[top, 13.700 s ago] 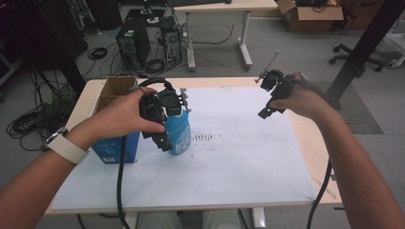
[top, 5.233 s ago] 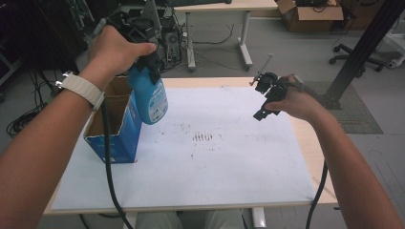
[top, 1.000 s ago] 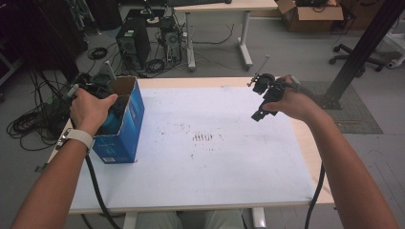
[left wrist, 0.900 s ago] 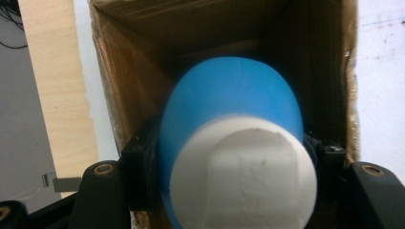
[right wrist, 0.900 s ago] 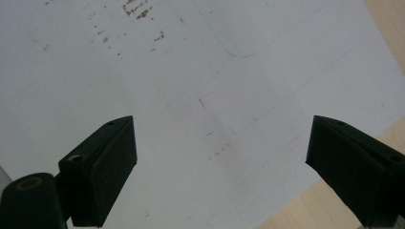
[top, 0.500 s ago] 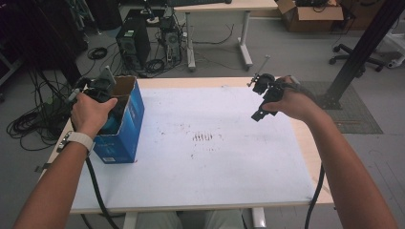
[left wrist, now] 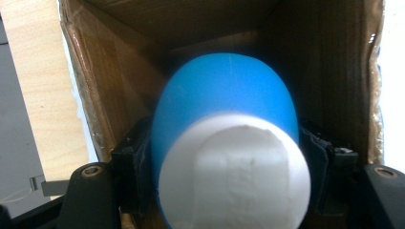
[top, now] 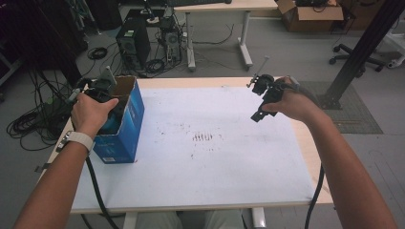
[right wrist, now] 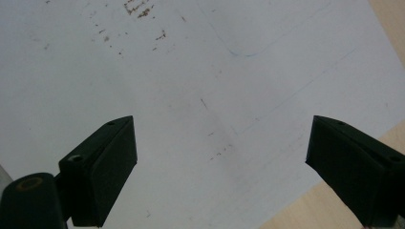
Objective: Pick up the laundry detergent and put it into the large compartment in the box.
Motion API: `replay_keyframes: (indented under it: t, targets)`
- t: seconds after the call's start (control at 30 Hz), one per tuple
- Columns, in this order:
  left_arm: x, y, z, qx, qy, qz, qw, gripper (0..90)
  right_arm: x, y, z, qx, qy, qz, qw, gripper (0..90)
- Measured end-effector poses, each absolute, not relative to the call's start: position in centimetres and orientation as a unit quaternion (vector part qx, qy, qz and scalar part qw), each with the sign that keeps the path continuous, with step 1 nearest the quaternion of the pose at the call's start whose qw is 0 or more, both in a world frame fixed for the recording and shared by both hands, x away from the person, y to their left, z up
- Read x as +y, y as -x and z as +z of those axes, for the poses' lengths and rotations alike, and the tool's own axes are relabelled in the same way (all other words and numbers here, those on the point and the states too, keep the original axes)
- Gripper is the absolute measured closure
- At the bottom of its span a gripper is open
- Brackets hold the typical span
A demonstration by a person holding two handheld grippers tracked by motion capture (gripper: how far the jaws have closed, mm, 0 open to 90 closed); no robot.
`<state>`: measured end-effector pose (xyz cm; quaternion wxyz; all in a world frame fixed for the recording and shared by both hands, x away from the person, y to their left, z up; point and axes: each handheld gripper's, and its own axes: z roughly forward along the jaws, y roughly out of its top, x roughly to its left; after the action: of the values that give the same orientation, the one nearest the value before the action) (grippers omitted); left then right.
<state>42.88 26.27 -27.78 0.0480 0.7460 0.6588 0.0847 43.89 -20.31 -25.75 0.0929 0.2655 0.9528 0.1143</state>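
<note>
at the left of the high view, the left gripper [left wrist: 224, 157] is clamped on a blue bottle [left wrist: 224, 105] inside the blue box [top: 125, 125]. it should lower straight, clear of the cardboard walls, before releasing. the right gripper [right wrist: 224, 162] hangs spread wide, empty.

The counter [top: 305, 157] sits mid-frame in the high view, a light wooden top showing as bare strips along its far and right edges. A white sheet [top: 215, 167] covers nearly all of it, marked near the centre by a patch of small brown specks [top: 204, 137]. At the left of the frame an open blue cardboard box [top: 125, 125] stands upright on the sheet's left edge.
</note>
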Motion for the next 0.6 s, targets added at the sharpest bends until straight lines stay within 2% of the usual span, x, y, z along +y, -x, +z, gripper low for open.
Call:
replay_keyframes:
  t: [0.6]
  targets:
    - [26.3,-42.6,-25.7,0.656,-0.745,0.103,0.062,27.6,-20.3,-43.6,-25.6,0.954,-0.264,0.113,0.091,10.2]
